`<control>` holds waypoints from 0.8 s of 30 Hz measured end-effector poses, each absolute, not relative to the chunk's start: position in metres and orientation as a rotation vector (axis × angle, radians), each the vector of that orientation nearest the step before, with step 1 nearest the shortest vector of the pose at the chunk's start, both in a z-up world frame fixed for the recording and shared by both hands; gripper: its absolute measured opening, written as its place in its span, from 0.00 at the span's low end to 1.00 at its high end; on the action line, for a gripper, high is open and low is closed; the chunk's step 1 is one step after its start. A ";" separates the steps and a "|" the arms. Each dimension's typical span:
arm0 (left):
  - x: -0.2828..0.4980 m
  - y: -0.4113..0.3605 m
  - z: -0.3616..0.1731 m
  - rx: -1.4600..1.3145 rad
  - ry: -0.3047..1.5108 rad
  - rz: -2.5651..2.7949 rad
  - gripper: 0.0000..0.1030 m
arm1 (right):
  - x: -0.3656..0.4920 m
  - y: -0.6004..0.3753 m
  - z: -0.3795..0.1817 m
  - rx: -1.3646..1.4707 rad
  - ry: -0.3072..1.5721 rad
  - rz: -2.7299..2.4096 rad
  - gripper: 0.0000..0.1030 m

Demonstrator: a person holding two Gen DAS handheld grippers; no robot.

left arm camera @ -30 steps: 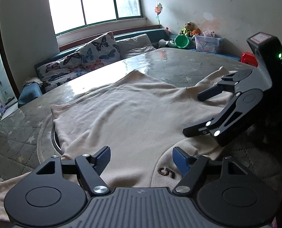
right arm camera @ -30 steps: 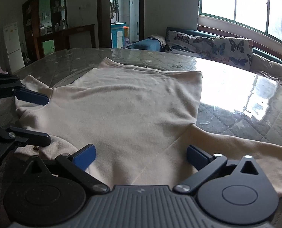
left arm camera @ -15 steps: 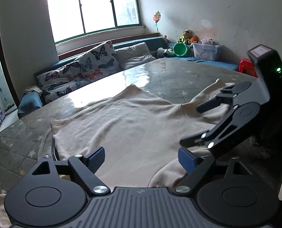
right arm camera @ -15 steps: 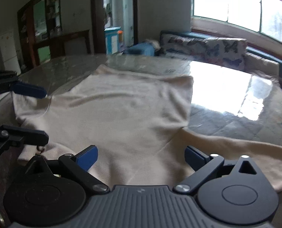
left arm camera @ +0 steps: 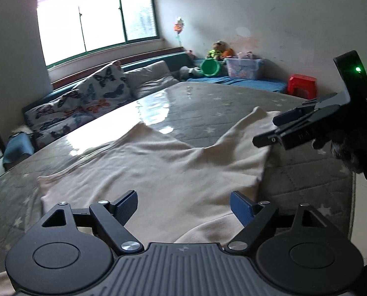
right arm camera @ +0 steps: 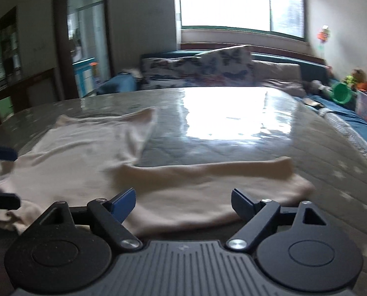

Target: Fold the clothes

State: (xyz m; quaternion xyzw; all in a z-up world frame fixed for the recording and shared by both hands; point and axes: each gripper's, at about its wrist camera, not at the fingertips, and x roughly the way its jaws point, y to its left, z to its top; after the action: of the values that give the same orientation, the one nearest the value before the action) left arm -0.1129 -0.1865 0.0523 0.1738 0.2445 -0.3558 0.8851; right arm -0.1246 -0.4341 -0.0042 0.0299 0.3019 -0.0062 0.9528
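Left wrist view first: the left tongs (left arm camera: 183,203) stand wide, closing a little, nothing pinched, above the cream top (left arm camera: 153,167) spread on the quilted desk (left arm camera: 208,103). A second ago its collar lay bunched beside them; now the near part is turned over. To the right, the right tongs (right arm camera: 183,201) have swung toward the long sleeve (right arm camera: 208,170), closing from full spread, empty. I'd guess that sleeve gets folded inward next.
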 end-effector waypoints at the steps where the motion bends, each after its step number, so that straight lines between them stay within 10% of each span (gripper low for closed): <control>1: -0.114 -0.190 0.052 0.364 0.508 -0.751 0.81 | -0.126 -0.440 -0.005 0.070 0.612 -0.034 0.81; 24: -0.126 -0.230 0.041 0.405 0.513 -0.876 0.82 | -0.096 -0.532 -0.036 0.290 0.642 -0.361 0.51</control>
State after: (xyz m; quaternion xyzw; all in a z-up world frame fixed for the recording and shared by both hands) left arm -0.1259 -0.2303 0.0412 0.1925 0.2438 -0.4166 0.8543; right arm -0.0957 -0.5325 -0.0357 0.1414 0.3129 -0.1758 0.9226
